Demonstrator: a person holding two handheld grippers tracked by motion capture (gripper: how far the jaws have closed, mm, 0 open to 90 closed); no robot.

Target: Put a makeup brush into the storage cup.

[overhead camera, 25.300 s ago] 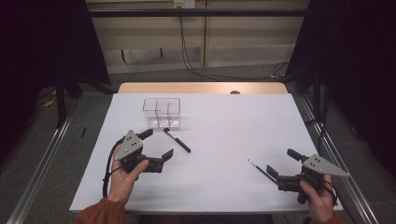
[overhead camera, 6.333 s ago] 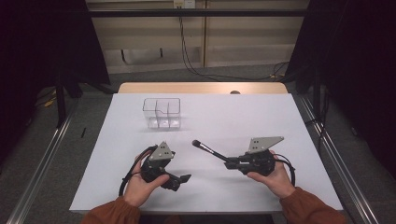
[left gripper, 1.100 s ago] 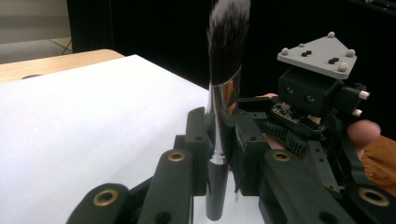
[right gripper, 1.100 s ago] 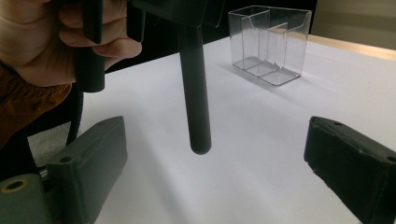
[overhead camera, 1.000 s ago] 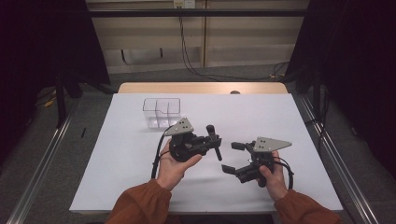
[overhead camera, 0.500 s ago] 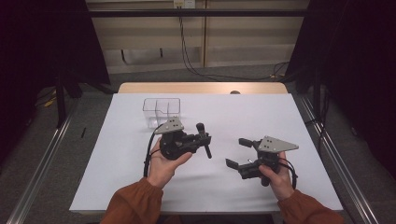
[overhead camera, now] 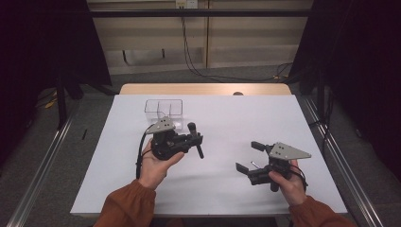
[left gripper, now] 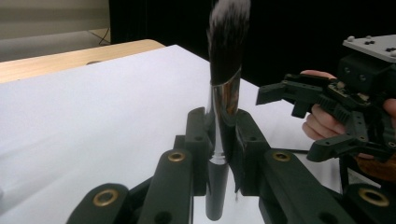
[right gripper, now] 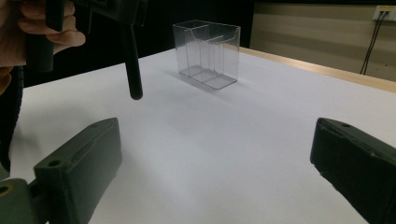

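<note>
Currently a black-handled makeup brush with a chrome ferrule (left gripper: pixel 223 107) is clamped in the left tool (overhead camera: pixel 196 140), held above the white table (overhead camera: pixel 227 189) just in front of the clear plastic compartment box (overhead camera: pixel 163 108). Bristles and ferrule are resolved in the left gripper view; from the high view just a dark stick is seen. The right tool (overhead camera: pixel 250 157) is held open, nothing between its jaws.

A: High view: fixed cam above the near edge, facing fwd and down over the whole bench (overhead camera: pixel 227 189)?

B: Yep. Left gripper view sits low and close, facing across to the right tongs (left gripper: pixel 327 116). Right gripper view is low too, facing the clear organizer (right gripper: pixel 206 53), upper middle of frame; also in the high view.
</note>
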